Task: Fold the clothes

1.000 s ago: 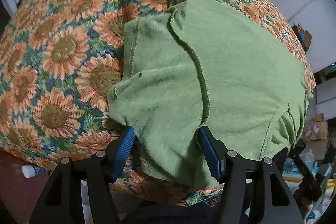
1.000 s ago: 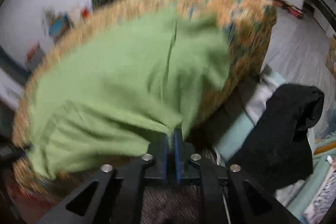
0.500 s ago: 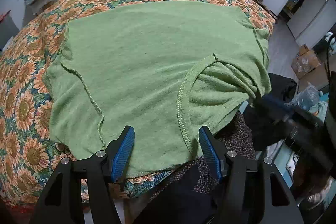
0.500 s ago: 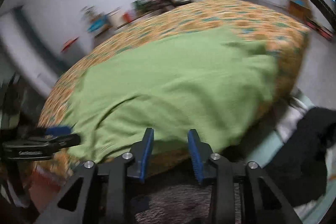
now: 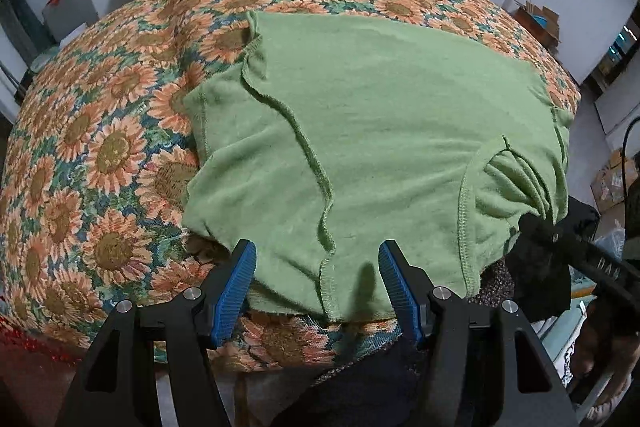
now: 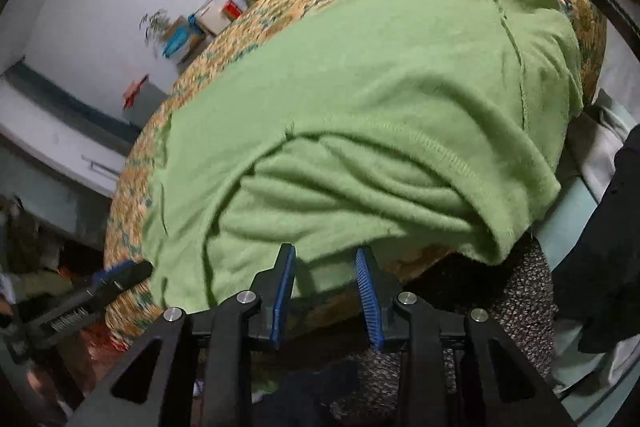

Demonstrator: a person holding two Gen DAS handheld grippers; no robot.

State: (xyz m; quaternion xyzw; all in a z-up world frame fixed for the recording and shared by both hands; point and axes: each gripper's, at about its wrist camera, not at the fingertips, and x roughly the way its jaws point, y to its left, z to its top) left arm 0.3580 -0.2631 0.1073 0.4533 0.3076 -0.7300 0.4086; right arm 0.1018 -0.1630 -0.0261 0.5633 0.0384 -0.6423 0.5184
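**Letting go of the green top at the table's near edge**

Lying spread on the sunflower tablecloth (image 5: 100,155), the green top (image 5: 380,131) covers the near-right part of the table, its hem draped over the near edge and one bunched sleeve (image 5: 516,183) hanging at the near-right corner.

Left gripper (image 5: 318,279): jaws wide apart, blue pads either side of the hem but pressing nothing, so empty. A seam (image 5: 312,163) runs from the far-left of the garment diagonally down to a spot just ahead of this gripper.

Right gripper (image 6: 326,283): jaws parted and just been opening; cloth hangs just above and beyond the tips, nothing pinched betw. them. It sits below the crumpled sleeve folds (image 6: 360,199) at the near-right corner.

Key relation, as I judge it: the top's long axis runs left-right along the near edge, w/ both grippers on the near side. The loose sleeve is closest to the right gripper, so that hand is better placed to tuck it in; the left one is nearer the left sleeve (image 5: 208,115) and hem. Fold looks barely begun, since the body is flat but the sleeves aren't squared.
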